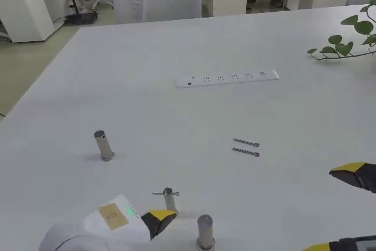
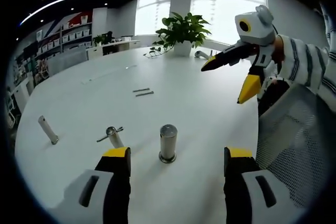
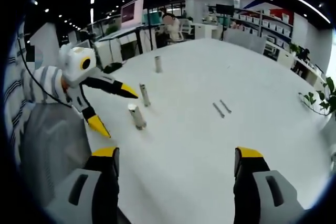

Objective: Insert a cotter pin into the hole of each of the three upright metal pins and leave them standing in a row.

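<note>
left gripper (image 2: 177,154) and right gripper (image 3: 176,153) both hover low over the table (image 1: 176,45); well to the near side of the power strip (image 1: 228,78) lie two loose cotter pins (image 1: 246,143), side by side; nearer still and to the strip's left stand a bare pin (image 1: 104,145), a pin with a cotter pin through its head (image 1: 170,199), and a second bare pin (image 1: 205,231) closest to the person; each gripper's jaws are spread wide, released, grasping nothing; the left one's yellow tip sits just beside the cottered pin, contact unclear; white tabletop; a leafy plant (image 1: 352,39) by the strip's right end; open office with desks and bright windows beyond.
</note>
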Demonstrator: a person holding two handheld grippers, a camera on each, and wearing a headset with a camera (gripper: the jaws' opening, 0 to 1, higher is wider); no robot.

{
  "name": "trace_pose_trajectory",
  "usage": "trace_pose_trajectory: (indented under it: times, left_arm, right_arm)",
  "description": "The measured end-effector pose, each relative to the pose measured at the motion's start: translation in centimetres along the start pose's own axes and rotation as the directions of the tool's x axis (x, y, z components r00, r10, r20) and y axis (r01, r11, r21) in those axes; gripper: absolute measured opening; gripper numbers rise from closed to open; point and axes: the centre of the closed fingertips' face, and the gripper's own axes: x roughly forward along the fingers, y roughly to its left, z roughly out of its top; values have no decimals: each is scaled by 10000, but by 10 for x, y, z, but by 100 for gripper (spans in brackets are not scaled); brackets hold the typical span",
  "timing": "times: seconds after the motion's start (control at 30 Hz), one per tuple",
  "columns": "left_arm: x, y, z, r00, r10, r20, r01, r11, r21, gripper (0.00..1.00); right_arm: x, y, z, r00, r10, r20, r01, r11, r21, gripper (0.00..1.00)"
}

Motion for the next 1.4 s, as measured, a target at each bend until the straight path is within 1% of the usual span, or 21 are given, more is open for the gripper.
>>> trace_pose_trajectory:
  times: [0.1, 0.17, 0.23, 0.27, 0.3, 0.33, 0.37, 0.4, 0.47, 0.57, 0.63, 0.7, 0.8, 0.83, 0.9, 1.03, 1.1, 1.13, 1.23, 1.33, 1.4]
  left_arm:
    - [-4, -4, 3, 9996, -183, 191, 184, 9998, -13, 88]
    - [-7, -6, 3, 9994, -307, 183, 306, 9995, 52, 94]
    - [-9, -8, 1, 9992, -378, 138, 378, 9993, 49, 96]
    - [-9, -7, -2, 9993, -335, 144, 336, 9994, -85, 100]
    - [-9, -6, -3, 9995, -228, 221, 231, 9996, -144, 100]
    - [-9, -5, -5, 9995, -239, 211, 243, 9996, -167, 100]
    - [-9, -9, -10, 9988, -481, 32, 482, 9981, -394, 100]
    - [-9, -8, -13, 9990, -449, -83, 446, 9983, -366, 100]
    - [-10, -8, -16, 9991, -385, -191, 381, 9990, -222, 100]
    - [-12, -9, -19, 9986, -420, -322, 413, 9989, -207, 100]
    - [-13, -8, -20, 9984, -418, -379, 412, 9990, -176, 100]
    - [-15, -8, -20, 9983, -420, -394, 414, 9990, -141, 100]
    - [-16, -8, -20, 9983, -427, -407, 424, 9991, -92, 100]
    - [-17, -8, -20, 9982, -432, -416, 428, 9990, -106, 100]
    - [-18, -9, -20, 9982, -436, -410, 431, 9990, -123, 100]
    - [-20, -7, -19, 9983, -370, -439, 367, 9993, -72, 100]
    - [-20, -7, -19, 9983, -356, -463, 354, 9994, -68, 100]
    - [-20, -7, -19, 9982, -360, -477, 357, 9993, -66, 100]
    - [-21, -6, -21, 9978, -363, -549, 357, 9993, -121, 100]
    - [-22, -5, -23, 9980, -338, -540, 324, 9992, -251, 100]
    - [-22, -3, -26, 9978, -292, -595, 275, 9992, -303, 100]
  right_arm:
    - [4, -4, 4, 9998, 105, -179, -111, 9994, -314, 88]
    - [6, -6, 6, 9994, 107, -329, -124, 9985, -525, 87]
    - [8, -9, 10, 9990, 93, -438, -130, 9964, -838, 86]
    - [9, -11, 12, 9988, 60, -483, -105, 9955, -937, 85]
    - [10, -13, 15, 9986, 56, -528, -112, 9943, -1060, 85]
    - [11, -14, 16, 9983, 77, -574, -142, 9933, -1149, 84]
    - [13, -16, 19, 9979, 108, -641, -188, 9919, -1255, 83]
    - [14, -18, 21, 9978, 84, -653, -167, 9916, -1280, 82]
    - [17, -23, 23, 9965, 116, -834, -205, 9941, -1069, 77]
    - [23, -31, 30, 9970, 170, -751, -242, 9950, -968, 72]
    - [28, -36, 32, 9962, 247, -839, -324, 9953, -912, 68]
    - [32, -42, 31, 9934, 202, -1128, -322, 9939, -1057, 63]
    - [38, -54, 27, 9858, -42, -1677, -234, 9865, -1622, 62]
    - [41, -56, 28, 9848, 10, -1736, -312, 9847, -1716, 61]
    - [46, -59, 30, 9840, 122, -1776, -423, 9851, -1668, 58]
    - [58, -62, 34, 9805, 349, -1936, -679, 9837, -1664, 54]
    - [64, -62, 37, 9766, 492, -2094, -907, 9769, -1933, 53]
    - [67, -62, 38, 9756, 534, -2130, -968, 9752, -1992, 52]
    - [77, -60, 42, 9683, 836, -2354, -1333, 9698, -2040, 47]
    - [87, -60, 46, 9665, 966, -2378, -1496, 9649, -2158, 45]
    - [93, -62, 47, 9618, 994, -2549, -1594, 9608, -2269, 44]
